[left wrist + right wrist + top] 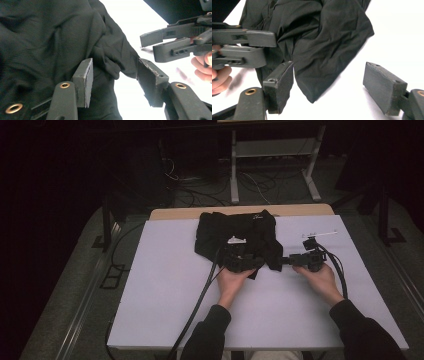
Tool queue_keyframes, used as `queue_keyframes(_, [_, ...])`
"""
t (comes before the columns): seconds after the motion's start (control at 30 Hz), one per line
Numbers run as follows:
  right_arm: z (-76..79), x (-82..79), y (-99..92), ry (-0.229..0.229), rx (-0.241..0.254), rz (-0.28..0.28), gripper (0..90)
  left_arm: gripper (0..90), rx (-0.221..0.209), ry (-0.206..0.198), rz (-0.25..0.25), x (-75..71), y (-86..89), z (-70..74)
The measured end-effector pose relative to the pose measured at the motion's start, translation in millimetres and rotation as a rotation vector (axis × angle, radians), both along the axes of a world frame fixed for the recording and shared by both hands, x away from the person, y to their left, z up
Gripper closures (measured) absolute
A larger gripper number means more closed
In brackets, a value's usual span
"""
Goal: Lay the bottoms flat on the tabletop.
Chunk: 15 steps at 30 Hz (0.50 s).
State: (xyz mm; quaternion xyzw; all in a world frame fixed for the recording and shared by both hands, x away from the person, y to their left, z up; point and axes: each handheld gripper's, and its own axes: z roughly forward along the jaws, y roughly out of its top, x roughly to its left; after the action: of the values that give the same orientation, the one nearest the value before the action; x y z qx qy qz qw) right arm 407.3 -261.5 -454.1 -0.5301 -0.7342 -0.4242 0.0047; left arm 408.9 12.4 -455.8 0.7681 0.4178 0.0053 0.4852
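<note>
Both tools stand spread: left tool (113, 82) straddles a fold of the garment (62, 40), right tool (329, 87) its corner; sink lower before pinching, catching one layer.

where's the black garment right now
In the high view the black garment lies crumpled at the far middle of the white table, with the left gripper at its near edge and the right gripper beside its right corner.

Black garment (50, 37) cut off by left gripper view's edges; white label (237, 240) unreadable.
</note>
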Motion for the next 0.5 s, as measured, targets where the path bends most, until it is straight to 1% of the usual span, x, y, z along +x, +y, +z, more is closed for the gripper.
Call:
queue_keyframes(0.03, [0.0, 0.0, 0.0, 0.000, 0.000, 0.000, 25.5, 47.1, 0.005, 0.007, -0.001, 0.4, -2.7, -1.5])
queue_keyframes(0.07, [-1.4, -2.3, -0.6, 0.004, 0.022, 0.001, 27.4, 47.0, 0.017, 0.010, -0.003, 1.3, -5.1, -3.3])
queue_keyframes(0.1, [-2.2, -3.5, -0.3, 0.009, 0.029, -0.001, 28.1, 47.4, 0.017, 0.019, 0.002, 3.6, -8.3, -6.8])
queue_keyframes(0.17, [-4.7, -4.1, 1.9, 0.010, 0.027, 0.002, 29.2, 48.6, 0.000, 0.034, 0.018, 6.2, -10.2, -10.2])
queue_keyframes(0.2, [-4.7, -4.1, 1.9, 0.010, 0.027, 0.002, 29.2, 50.3, 0.000, 0.034, 0.018, 6.2, -10.2, -10.2])
queue_keyframes(0.27, [-7.1, -4.1, 6.8, 0.014, 0.021, 0.014, 31.5, 52.0, -0.024, 0.042, 0.033, 8.8, -11.1, -13.1])
queue_keyframes(0.3, [-7.2, -5.1, 12.5, 0.000, 0.002, 0.019, 35.4, 56.6, -0.042, 0.051, 0.043, 11.1, -12.5, -14.9])
queue_keyframes(0.33, [-7.3, -5.5, 15.1, -0.011, -0.010, 0.020, 38.0, 60.2, -0.042, 0.051, 0.043, 11.1, -12.5, -14.9])
queue_keyframes(0.37, [-7.3, -5.5, 15.1, -0.011, -0.010, 0.020, 38.0, 60.2, -0.038, 0.055, 0.048, 12.2, -13.4, -14.9])
queue_keyframes(0.4, [-7.0, -6.4, 17.9, -0.017, -0.026, 0.016, 43.6, 63.6, -0.030, 0.058, 0.051, 13.0, -14.1, -14.5])
queue_keyframes(0.43, [-7.3, -8.9, 22.7, -0.035, -0.060, 0.010, 53.7, 69.4, -0.026, 0.060, 0.061, 13.6, -15.0, -14.4])
queue_keyframes(0.47, [-7.4, -10.1, 24.7, -0.043, -0.071, 0.012, 58.0, 72.2, -0.029, 0.067, 0.067, 14.4, -15.5, -14.3])
queue_keyframes(0.5, [-7.4, -10.1, 24.7, -0.043, -0.071, 0.012, 58.0, 72.2, -0.033, 0.073, 0.073, 15.0, -16.3, -14.5])
